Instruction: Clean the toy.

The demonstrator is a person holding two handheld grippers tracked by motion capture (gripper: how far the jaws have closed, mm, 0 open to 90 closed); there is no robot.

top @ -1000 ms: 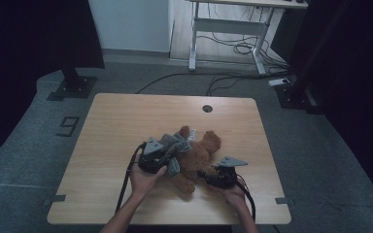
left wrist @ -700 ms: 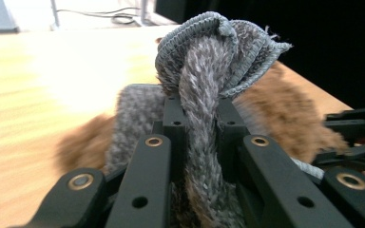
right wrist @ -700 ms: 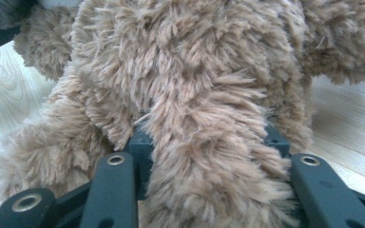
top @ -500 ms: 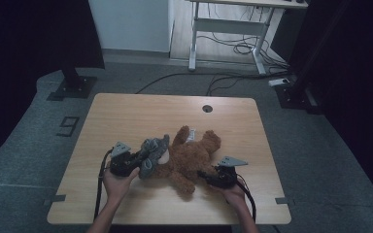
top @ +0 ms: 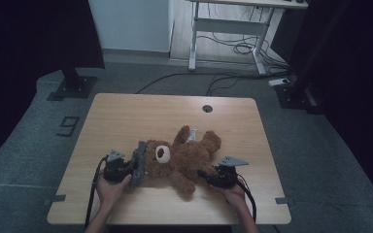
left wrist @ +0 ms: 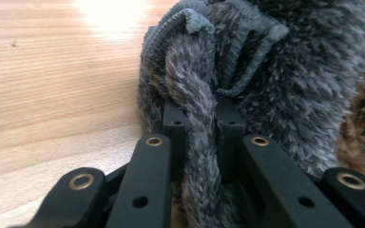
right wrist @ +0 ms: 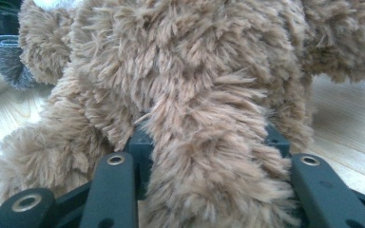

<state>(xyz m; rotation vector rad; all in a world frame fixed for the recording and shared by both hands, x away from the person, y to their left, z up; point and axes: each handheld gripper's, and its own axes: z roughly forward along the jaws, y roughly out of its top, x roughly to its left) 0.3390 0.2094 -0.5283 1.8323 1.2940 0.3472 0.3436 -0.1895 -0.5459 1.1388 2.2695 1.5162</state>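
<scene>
Wooden table (top: 126, 121), white desk frame (top: 223, 29)

- One wooden table (top: 126, 116), with one round dark hole (top: 207, 108) near its far edge.
- One brown teddy bear (top: 184, 158) lying on the table; its fur also shows in the right gripper view (right wrist: 195, 95).
- One grey furry cloth item (top: 139, 162) at the bear's head, seen close in the left gripper view (left wrist: 266, 85).
- Two handheld grippers: one left gripper (top: 126, 170) and one right gripper (top: 212, 177).
- Two hands, a left hand (top: 110, 188) and a right hand (top: 234, 193), one behind each gripper.
- One grey three-cornered plate (top: 232, 160) on the right gripper and one (top: 115, 155) on the left.
- One white-legged desk (top: 228, 24) beyond the table.
- One digit marking (top: 67, 126) on the floor at the left.
- Two dark stand bases on the floor: one (top: 73, 87) at the left, one (top: 294, 94) at the right.
</scene>
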